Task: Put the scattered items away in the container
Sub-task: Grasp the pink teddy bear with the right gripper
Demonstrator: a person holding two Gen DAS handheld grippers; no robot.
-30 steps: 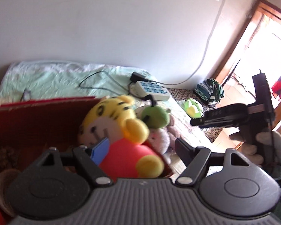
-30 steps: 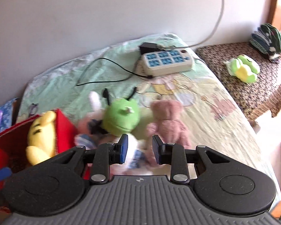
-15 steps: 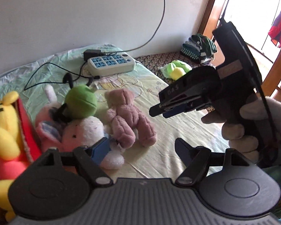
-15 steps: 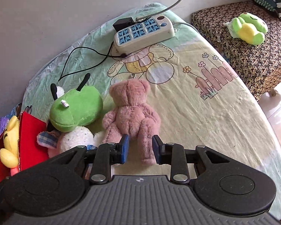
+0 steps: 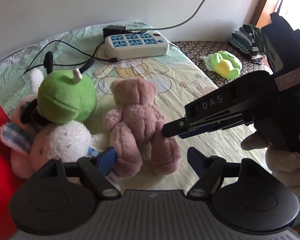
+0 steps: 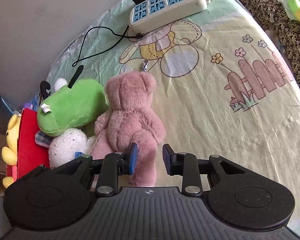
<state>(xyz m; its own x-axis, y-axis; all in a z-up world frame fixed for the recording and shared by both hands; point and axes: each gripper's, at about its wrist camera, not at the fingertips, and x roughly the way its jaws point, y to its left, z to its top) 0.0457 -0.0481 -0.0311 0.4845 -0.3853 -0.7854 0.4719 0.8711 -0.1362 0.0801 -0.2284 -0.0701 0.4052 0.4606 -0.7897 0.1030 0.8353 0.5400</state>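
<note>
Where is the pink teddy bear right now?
The pink teddy bear lies on the cartoon-print bedsheet, just right of the green plush and white plush; one leg sits between the open right gripper jaws.

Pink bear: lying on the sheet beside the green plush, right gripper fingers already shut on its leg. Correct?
Not quite. The pink bear does lie on the sheet beside the green plush, but the right gripper is open: the right wrist view shows its fingers straddling the leg with gaps either side.
</note>
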